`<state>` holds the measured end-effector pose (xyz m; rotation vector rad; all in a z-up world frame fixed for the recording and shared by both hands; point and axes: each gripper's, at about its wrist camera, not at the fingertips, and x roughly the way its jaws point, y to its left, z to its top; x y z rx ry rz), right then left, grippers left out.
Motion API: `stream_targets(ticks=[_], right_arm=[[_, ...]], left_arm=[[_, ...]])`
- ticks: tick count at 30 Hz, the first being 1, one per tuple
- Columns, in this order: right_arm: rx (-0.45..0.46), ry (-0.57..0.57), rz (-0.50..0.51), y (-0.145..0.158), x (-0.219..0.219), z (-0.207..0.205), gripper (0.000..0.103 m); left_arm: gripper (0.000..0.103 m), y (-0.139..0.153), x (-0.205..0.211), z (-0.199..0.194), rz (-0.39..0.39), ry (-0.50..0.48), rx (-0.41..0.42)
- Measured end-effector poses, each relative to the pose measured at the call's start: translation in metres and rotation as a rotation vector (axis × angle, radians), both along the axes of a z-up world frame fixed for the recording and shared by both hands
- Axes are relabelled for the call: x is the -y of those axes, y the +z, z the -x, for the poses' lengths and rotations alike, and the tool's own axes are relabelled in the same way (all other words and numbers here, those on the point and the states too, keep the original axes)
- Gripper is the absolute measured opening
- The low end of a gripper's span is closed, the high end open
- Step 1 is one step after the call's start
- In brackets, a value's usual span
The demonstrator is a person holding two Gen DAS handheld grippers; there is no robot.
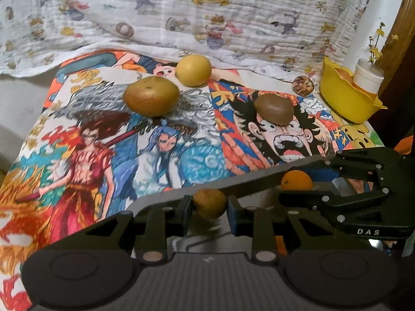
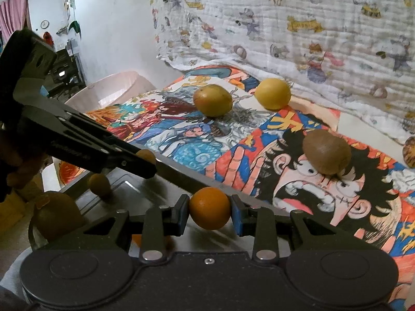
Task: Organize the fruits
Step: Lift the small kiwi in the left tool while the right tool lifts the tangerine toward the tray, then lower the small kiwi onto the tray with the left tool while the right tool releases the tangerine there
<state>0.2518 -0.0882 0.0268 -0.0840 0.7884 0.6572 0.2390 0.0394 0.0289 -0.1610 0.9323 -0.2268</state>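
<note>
Item: small brown fruit [image 1: 209, 203], held between the jaws of the left gripper [image 1: 209, 207], above a grey metal tray [image 2: 145, 189] at the near edge of the surface.
Item: small orange fruit [image 2: 209, 208], clamped between the jaws of the right gripper [image 2: 209, 211], over the same tray; both pads press its sides.
Already in the tray, seen from the right wrist view: one small brown round fruit [image 2: 99, 185], one larger brown fruit [image 2: 58, 215] at the near left, partly hidden.
Loose fruit not yet gathered: large greenish-brown fruit [image 1: 151, 96] and yellow round fruit [image 1: 193, 70], near each other at the far side; brown kiwi-like fruit [image 1: 274, 108] to the right of centre; a mottled round item [image 1: 303, 85] further right, kind unclear.
Step in hand, as judged: both held fruits are being delivered to the tray. Next move calls for lowering each until it rests on the tray floor, then parting the jaws, clear of the fruit already there so nothing rolls.
Surface: a bed or table under a bright cartoon-print cloth [image 1: 160, 150]; which, cannot tell.
Surroundings: pale printed blanket [image 1: 207, 13] hung behind; yellow bowl [image 1: 345, 98] and white cup [image 1: 367, 77] with sprigs at far right; pink tub [image 2: 114, 88] and white wall to the left
</note>
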Motion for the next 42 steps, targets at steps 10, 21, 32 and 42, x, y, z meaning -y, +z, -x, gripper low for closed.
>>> stream_targets(ticks=[10,21,32,42], right_arm=[[-0.038,-0.024,-0.004,-0.007,-0.004,-0.001,0.036],[-0.046,-0.031,-0.011,-0.008,-0.002,-0.001,0.038],[-0.03,-0.034,-0.042,0.005,0.003,0.009,0.064],[-0.002,0.034,-0.085,0.023,0.005,0.042,0.1]], left_arm=[[0.032,-0.007,-0.012,0.009,0.0,0.042,-0.034],[0.032,-0.008,-0.014,0.01,0.006,0.049,-0.042],[0.067,0.004,-0.017,0.025,0.032,0.074,-0.023],[0.1,0.025,-0.028,0.065,0.045,0.091,0.06]])
